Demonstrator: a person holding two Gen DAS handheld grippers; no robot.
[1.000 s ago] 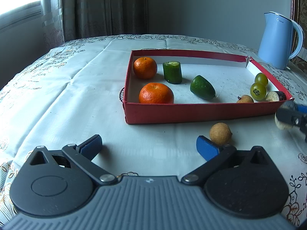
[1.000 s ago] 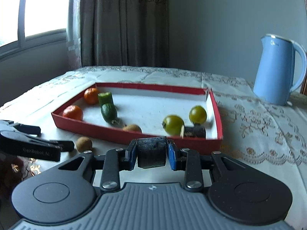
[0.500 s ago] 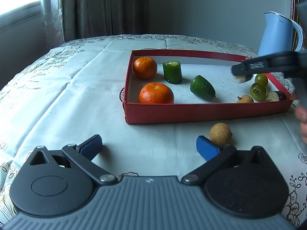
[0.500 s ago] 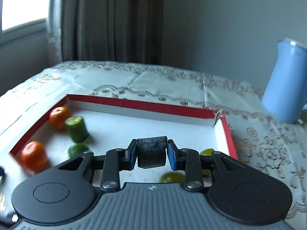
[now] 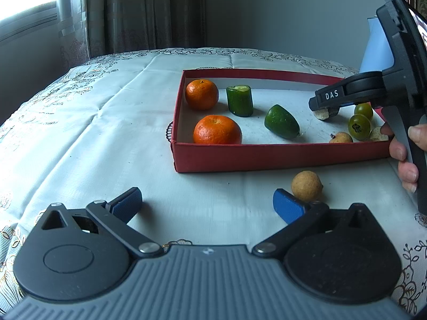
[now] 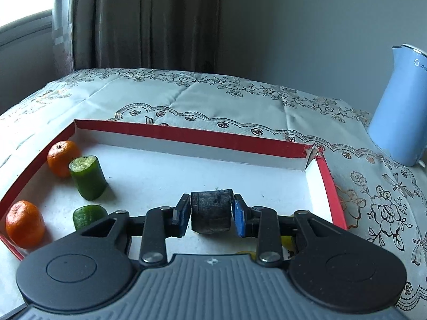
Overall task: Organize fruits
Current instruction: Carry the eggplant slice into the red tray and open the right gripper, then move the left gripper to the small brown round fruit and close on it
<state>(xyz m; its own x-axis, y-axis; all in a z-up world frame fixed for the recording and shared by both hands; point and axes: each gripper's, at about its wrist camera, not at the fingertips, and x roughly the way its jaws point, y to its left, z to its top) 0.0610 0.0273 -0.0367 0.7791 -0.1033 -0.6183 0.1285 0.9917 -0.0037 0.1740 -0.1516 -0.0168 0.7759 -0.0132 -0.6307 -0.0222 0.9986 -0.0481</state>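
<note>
Moved: your right gripper [image 6: 210,217] has carried the dark chunk [image 6: 210,214] over the red tray [image 5: 280,156]; jaws just loosening, chunk still between them.
Left gripper [image 5: 206,204]: wide, empty, before the tray.
Done: oranges, greens inside the tray.
Left: brown fruit [image 5: 306,186], outside the tray's front wall.

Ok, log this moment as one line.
right gripper: jaws just opening, eggplant chunk between them, over red tray | left gripper: open, empty, near tan fruit outside tray

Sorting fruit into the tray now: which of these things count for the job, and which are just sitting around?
Job: red tray, dark eggplant piece between the right gripper's just-opening jaws, longan outside the tray, oranges, green tomatoes.
Bystanders: blue kettle, tablecloth, curtain.
</note>
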